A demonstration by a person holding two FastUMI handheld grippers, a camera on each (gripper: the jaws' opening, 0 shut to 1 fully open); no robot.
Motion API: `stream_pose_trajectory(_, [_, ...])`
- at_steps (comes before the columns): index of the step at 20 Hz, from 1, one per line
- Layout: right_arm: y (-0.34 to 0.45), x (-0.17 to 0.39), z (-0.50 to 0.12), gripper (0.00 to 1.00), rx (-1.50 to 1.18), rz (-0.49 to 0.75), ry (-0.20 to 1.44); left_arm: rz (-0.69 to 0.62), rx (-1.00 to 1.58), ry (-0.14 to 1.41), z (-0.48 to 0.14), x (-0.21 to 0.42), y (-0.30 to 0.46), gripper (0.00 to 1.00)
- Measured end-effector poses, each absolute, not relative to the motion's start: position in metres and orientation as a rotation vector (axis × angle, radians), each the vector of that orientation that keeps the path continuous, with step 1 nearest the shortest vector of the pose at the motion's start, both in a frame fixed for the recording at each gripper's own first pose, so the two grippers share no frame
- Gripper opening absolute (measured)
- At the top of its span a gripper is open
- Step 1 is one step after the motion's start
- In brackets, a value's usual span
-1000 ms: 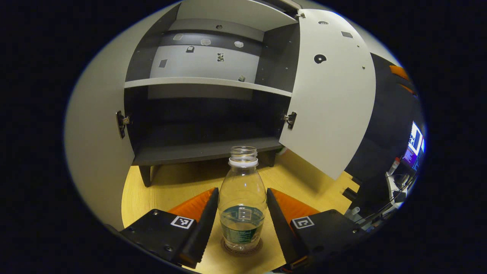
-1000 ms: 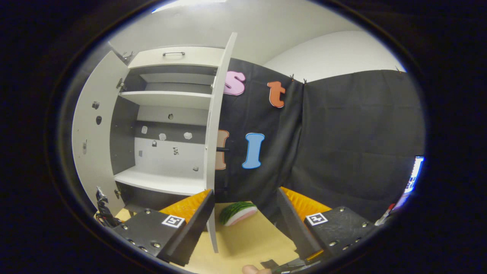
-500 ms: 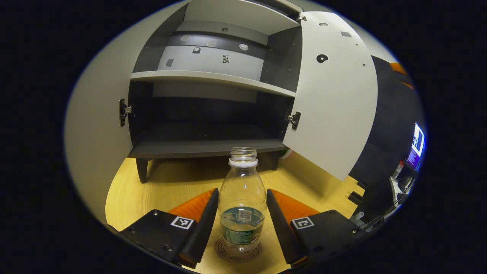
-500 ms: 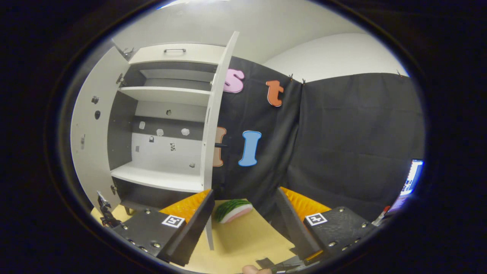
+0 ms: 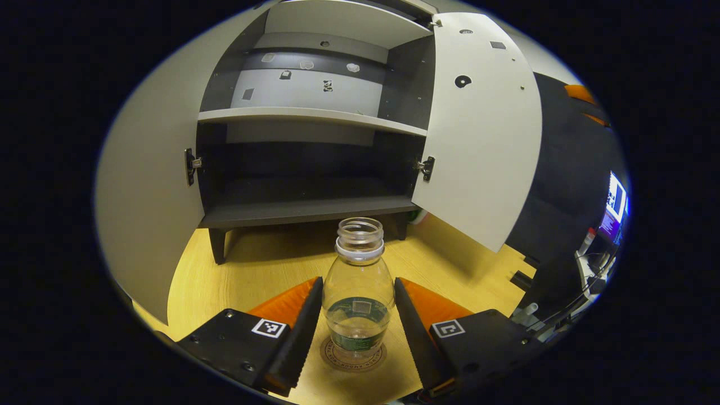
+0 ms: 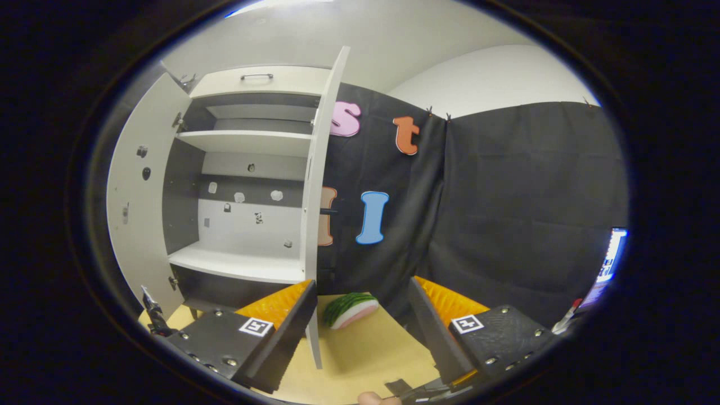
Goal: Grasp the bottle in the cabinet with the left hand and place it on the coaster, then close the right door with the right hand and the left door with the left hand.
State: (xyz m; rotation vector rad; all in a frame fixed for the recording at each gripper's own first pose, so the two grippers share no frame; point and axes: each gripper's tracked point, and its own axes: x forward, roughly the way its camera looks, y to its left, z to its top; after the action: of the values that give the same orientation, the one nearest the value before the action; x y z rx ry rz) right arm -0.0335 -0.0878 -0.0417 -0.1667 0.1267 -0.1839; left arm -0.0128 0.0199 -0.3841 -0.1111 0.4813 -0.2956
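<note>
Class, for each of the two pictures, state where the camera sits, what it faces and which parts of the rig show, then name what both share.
Left gripper view: rides on the left claw, low over the wooden table, facing the open cabinet; its fingers flank the bottle on the coaster.
Right gripper view: rides on the right claw, off to the cabinet's right, facing the right door edge-on and a watermelon slice; its fingers are spread.
Shared: cabinet, both doors, table.
</note>
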Motion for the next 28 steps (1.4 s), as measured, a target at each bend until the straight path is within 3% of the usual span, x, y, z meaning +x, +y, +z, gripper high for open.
stream_pose_trajectory(17, [-0.098,-0.041,-0.053,0.97,-0.121,-0.193,0.148,-0.311,-0.055,0.483,-0.366,-0.016,0.009,0.84])
stream_pose_trajectory(27, [-0.095,-0.034,-0.059,0.97,-0.120,-0.176,0.152,-0.281,-0.074,0.306,-0.260,-0.007,0.008,0.84])
stream_pose_trajectory(28, [-0.095,-0.032,-0.059,0.97,-0.119,-0.174,0.152,-0.277,-0.073,0.281,-0.243,-0.006,0.007,0.88])
